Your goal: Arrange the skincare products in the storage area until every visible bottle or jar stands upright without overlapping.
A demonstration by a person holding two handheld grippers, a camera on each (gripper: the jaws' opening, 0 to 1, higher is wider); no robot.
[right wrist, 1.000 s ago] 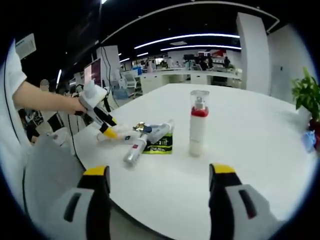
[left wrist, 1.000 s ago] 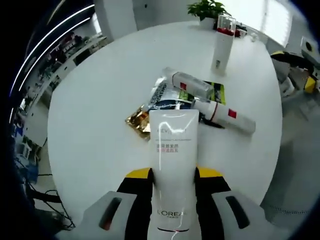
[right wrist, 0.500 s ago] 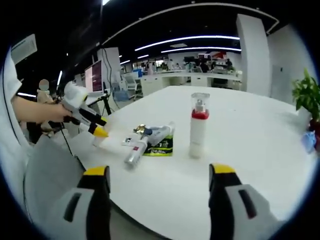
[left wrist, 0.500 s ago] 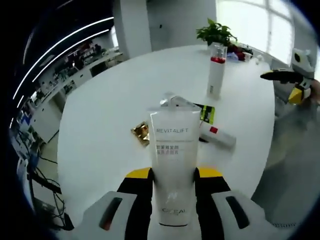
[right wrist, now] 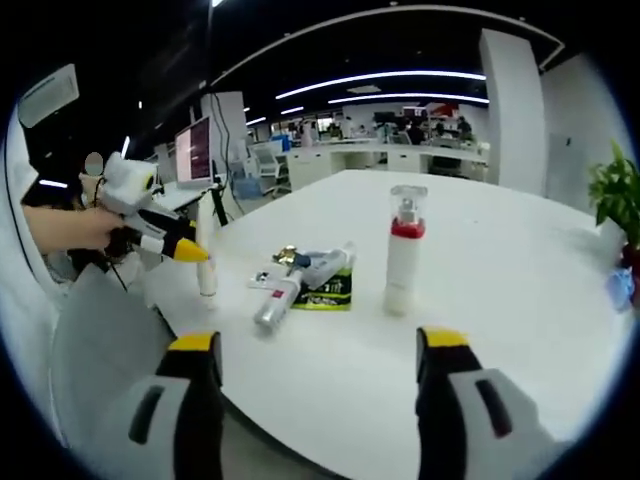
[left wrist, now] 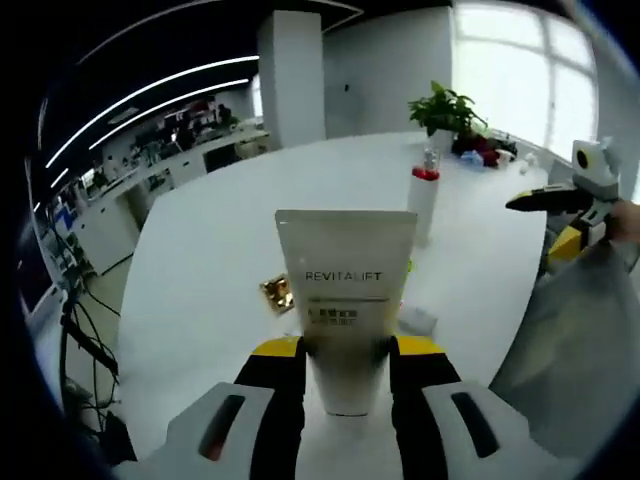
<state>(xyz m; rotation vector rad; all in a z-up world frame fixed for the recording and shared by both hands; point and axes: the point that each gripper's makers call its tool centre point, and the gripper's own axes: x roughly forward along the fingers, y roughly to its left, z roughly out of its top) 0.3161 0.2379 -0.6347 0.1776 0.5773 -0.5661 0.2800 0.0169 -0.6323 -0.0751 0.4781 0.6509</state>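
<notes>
Tube of Revitalift cream [left wrist: 345, 300] stands between the jaws of the left gripper [left wrist: 345, 375], which is closed on its lower part, crimped end up; in the right gripper view the same tube [right wrist: 206, 255] looks upright at the near-left edge of the round white table [right wrist: 500, 300], its bottom at or just above the surface — I cannot tell if it touches. The right gripper [right wrist: 318, 400] is open and holds nothing, apart from all products. The pump bottle with the red collar [right wrist: 403, 250] already stands upright. Just beside it lies a small pile: a white tube with a red mark [right wrist: 276, 300], another bottle [right wrist: 330, 264], a green sachet [right wrist: 330, 290] and a gold sachet [right wrist: 285, 256], overlapping. The main risk, in my judgement, is the release — the tube is tall on a narrow cap, so a tilted or quick opening of the jaws could tip it, and near the edge it may fall off. The lying tubes are round and could roll when touched.
</notes>
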